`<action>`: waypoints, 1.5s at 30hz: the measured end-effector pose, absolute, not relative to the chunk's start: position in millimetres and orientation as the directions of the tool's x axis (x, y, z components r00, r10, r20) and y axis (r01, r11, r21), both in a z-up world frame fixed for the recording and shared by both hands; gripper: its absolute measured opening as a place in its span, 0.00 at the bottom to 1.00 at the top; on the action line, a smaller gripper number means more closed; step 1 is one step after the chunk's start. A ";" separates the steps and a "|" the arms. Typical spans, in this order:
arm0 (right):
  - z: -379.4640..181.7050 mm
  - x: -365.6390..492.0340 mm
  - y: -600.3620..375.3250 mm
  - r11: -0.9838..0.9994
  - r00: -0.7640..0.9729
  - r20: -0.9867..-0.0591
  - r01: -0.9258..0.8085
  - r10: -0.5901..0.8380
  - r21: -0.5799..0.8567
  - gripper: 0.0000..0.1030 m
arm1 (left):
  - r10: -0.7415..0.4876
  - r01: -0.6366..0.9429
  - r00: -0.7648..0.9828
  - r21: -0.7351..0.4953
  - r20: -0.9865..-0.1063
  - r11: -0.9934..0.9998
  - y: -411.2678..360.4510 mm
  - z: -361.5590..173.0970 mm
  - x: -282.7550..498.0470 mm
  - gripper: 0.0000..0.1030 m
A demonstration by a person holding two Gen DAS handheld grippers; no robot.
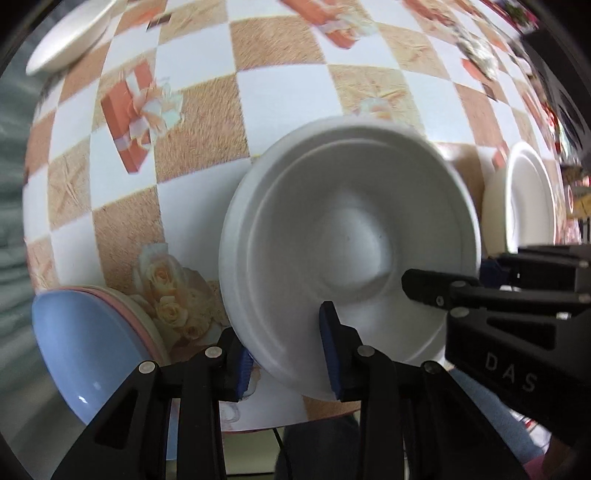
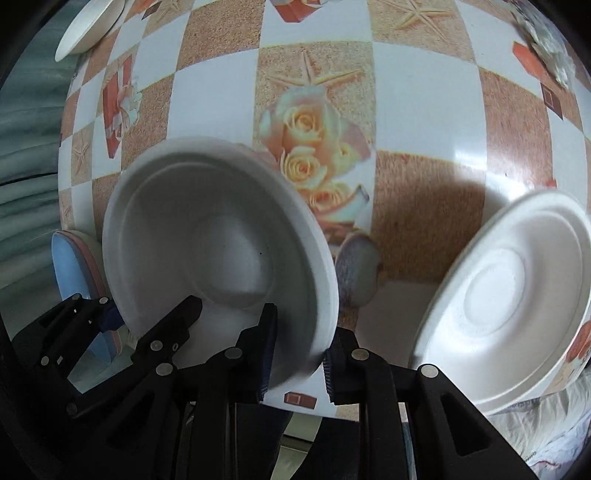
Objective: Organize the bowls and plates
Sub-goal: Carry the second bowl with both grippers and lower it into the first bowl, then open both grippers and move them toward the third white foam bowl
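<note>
A white bowl (image 1: 347, 240) is held tilted above the table, its inside facing both cameras. My left gripper (image 1: 288, 354) straddles its near-left rim, one blue pad inside and one outside, shut on it. My right gripper (image 2: 295, 354) straddles the bowl's near-right rim (image 2: 221, 243) the same way, shut on it. The right gripper also shows in the left wrist view (image 1: 461, 291), the left one in the right wrist view (image 2: 147, 317). A blue plate (image 1: 85, 343) tops a small stack with a pink plate beneath, at the near left. Another white bowl (image 2: 509, 295) sits at the right.
The table (image 1: 192, 147) has a checked cloth with roses, starfish and gift boxes. A white plate (image 1: 70, 33) lies at the far left corner. The second white bowl shows at the right in the left wrist view (image 1: 524, 195). Clutter lines the far right edge.
</note>
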State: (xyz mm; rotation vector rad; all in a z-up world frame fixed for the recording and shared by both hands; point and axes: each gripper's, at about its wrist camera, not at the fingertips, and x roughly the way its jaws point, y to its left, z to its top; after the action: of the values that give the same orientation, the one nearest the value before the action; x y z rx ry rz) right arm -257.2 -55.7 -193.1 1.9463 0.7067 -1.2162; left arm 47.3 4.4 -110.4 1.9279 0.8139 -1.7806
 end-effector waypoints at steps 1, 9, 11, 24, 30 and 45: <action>-189.7 -256.7 -56.6 -0.583 0.400 -0.914 0.758 0.063 0.291 0.23 | 0.138 0.636 0.022 -0.093 -0.990 -0.766 10.7 -105.6 48.8 0.34; -152.1 -270.4 -29.3 -0.626 0.385 -0.923 0.713 -0.027 0.316 0.23 | 0.072 0.532 -0.008 -0.065 -0.997 -0.844 28.8 -63.6 29.5 0.34; -145.1 -283.5 -17.7 -0.652 0.375 -0.926 0.688 -0.054 0.317 0.23 | 0.064 0.491 -0.030 -0.070 -0.998 -0.868 34.9 -53.4 17.6 0.34; -109.0 -360.2 99.2 -0.864 0.294 -0.950 0.446 -0.104 0.233 0.24 | 0.066 0.193 -0.086 -0.082 -0.994 -0.978 80.6 -45.9 -89.5 0.46; -118.5 -378.5 127.6 -0.899 0.309 -0.948 0.389 -0.079 0.201 0.26 | 0.083 0.189 -0.057 -0.093 -0.995 -0.978 81.4 -51.7 -93.8 0.57; -114.5 -393.7 133.5 -0.926 0.290 -0.954 0.332 -0.080 0.179 0.99 | 0.132 0.515 -0.027 -0.127 -0.991 -0.848 -14.0 -63.1 -7.2 0.64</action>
State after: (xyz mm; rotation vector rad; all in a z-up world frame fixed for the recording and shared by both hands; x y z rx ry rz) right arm -393.7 133.5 -114.5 2.2222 0.2281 -1.6730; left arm -7.2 -14.0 -63.1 1.9718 0.6828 -1.9523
